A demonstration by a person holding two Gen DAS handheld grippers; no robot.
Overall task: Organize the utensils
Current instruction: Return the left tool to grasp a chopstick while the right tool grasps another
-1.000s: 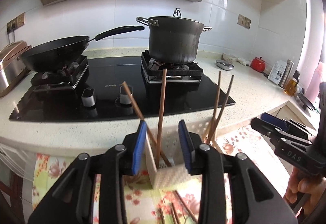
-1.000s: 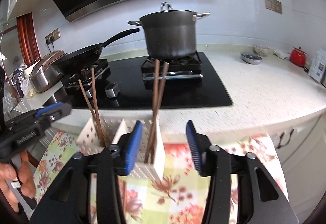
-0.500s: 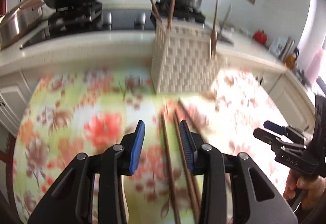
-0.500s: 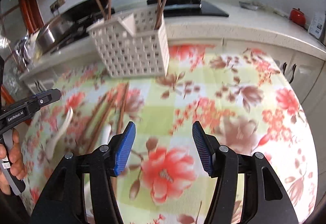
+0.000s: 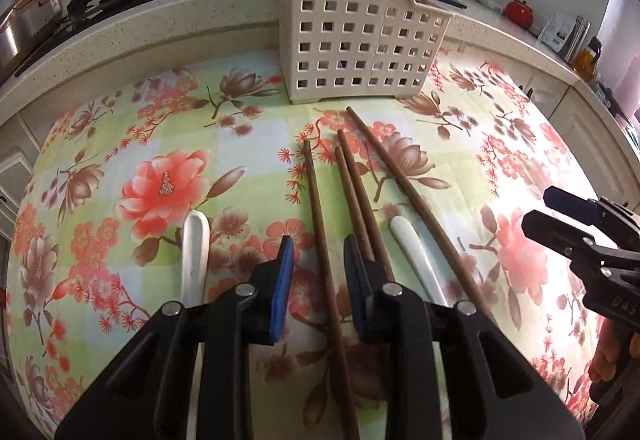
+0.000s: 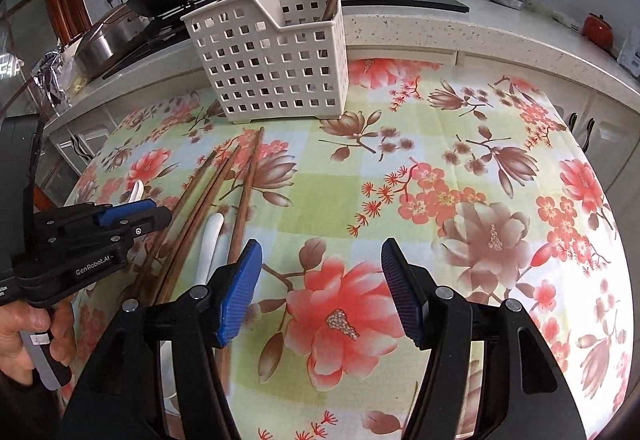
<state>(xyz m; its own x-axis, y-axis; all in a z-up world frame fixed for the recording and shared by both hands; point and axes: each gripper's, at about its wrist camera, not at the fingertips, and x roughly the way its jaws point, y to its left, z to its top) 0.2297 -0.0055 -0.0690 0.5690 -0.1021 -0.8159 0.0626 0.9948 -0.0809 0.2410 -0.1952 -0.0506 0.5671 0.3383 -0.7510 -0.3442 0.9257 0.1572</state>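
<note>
Brown wooden chopsticks [image 5: 320,224] lie loose on the floral tablecloth [image 5: 120,143] near the white perforated plastic caddy [image 5: 356,35], one now framed by the parted left gripper [image 5: 316,264], which has dropped from the caddy top, signalling another pickup; right gripper [image 6: 322,264] gapes empty.

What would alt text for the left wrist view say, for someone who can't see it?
The open left gripper straddles one of four brown chopsticks lying on a floral tablecloth, with two white spoons beside them. Behind stands a white perforated utensil basket already holding chopsticks; the right gripper shows at the right edge.
</note>
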